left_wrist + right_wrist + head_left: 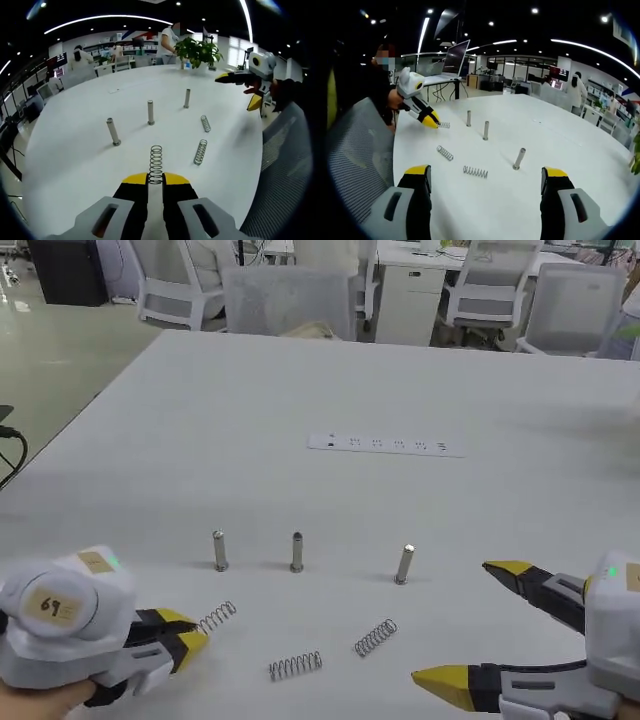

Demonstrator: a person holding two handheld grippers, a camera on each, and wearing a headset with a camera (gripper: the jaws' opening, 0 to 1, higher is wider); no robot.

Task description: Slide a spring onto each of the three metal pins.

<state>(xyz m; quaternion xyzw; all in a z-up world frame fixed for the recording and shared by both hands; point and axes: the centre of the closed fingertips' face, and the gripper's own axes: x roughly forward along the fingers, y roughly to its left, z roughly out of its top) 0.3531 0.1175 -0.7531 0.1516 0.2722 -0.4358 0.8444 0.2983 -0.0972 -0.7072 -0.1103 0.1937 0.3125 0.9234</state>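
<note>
Three metal pins stand upright in a row on the white table: left pin (220, 550), middle pin (297, 552), right pin (404, 565). All three are bare. My left gripper (190, 637) (156, 179) is shut on the near end of a spring (217, 617) (156, 161), which points toward the left pin (113, 131). Two more springs (295, 666) (375, 637) lie loose on the table in front of the pins. My right gripper (460, 623) (486, 174) stands wide open at the lower right, holding nothing, with a loose spring (475, 172) just beyond its jaws.
A white power strip (385, 445) lies flat beyond the pins. Office chairs (290, 300) line the table's far edge. A potted plant (197, 50) stands at one end of the table and a mesh chair (287, 150) sits close beside it.
</note>
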